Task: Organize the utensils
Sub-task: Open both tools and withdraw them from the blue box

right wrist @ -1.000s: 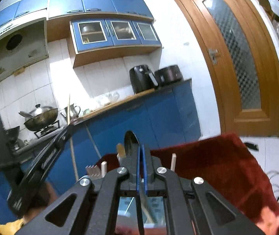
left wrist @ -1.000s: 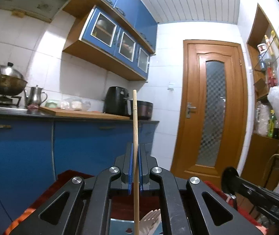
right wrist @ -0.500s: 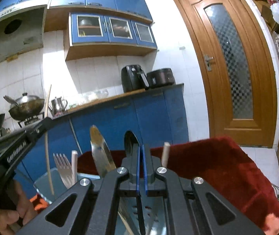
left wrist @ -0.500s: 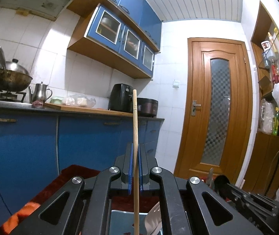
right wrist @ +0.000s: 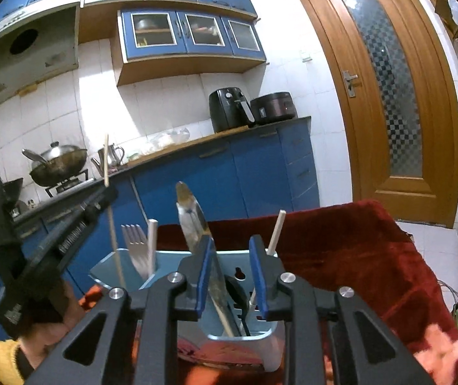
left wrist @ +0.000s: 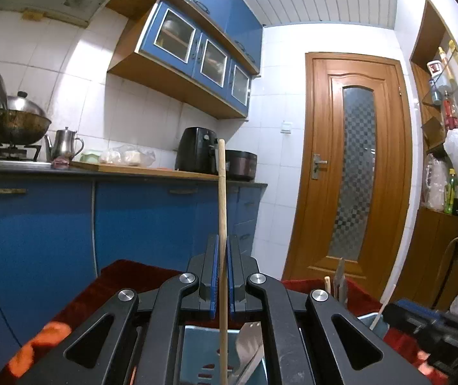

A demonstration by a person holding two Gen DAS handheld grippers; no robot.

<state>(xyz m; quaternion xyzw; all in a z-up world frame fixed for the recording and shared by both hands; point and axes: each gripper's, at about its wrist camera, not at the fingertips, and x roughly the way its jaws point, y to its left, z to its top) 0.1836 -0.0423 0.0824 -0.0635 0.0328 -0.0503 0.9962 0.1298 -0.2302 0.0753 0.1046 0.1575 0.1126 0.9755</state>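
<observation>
A table under a red cloth (right wrist: 341,250) carries a pale blue utensil holder (right wrist: 245,330), standing toward the cloth's near edge with both tools over it. In the holder stand a knife (right wrist: 193,218), leaning left with its blade up, a fork (right wrist: 135,247) in the left compartment, and a pale stick (right wrist: 275,231) at the right. The right gripper (right wrist: 232,276) has just been opening; its blue pads stand clear of the knife, which passes between them and looks to rest in the holder (its foot is hidden, so this is a guess). The left gripper (left wrist: 221,284) is clamped on an upright wooden chopstick (left wrist: 222,211) above the holder's left compartment. The step in hand seems to be dropping utensils in: the right should draw back without tipping the knife, and the left should lower the chopstick and let go.
</observation>
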